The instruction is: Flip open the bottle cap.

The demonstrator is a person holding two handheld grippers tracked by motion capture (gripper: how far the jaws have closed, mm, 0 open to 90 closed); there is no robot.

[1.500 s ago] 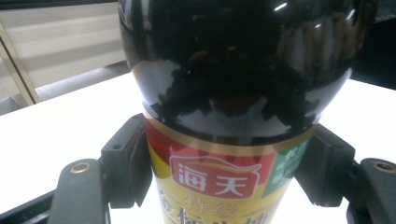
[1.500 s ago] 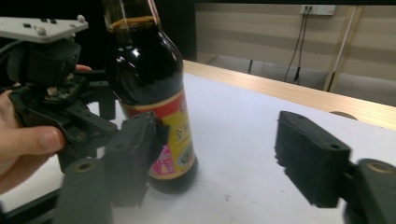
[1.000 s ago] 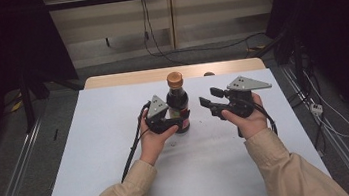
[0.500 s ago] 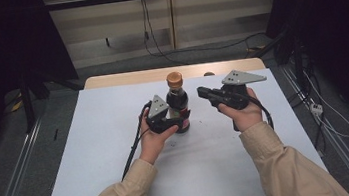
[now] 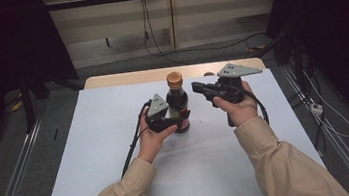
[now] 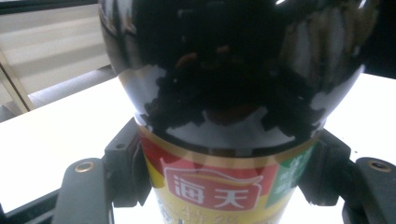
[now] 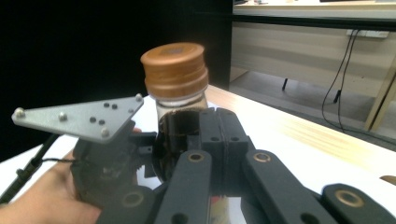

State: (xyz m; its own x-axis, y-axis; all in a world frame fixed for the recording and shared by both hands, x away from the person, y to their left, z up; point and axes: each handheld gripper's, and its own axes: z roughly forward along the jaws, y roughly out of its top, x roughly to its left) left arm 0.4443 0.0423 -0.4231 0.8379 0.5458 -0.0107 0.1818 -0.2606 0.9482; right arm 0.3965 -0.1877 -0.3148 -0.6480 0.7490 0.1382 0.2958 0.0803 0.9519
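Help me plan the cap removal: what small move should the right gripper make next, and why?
Probably open the right gripper and bring it over the brown cap. Its jaws are shut and empty beside the bottle, which the left gripper clamps upright on the table.

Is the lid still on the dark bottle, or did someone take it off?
On. The brown cap sits on the neck of the bottle, which stands upright on the table, held by the left claw.
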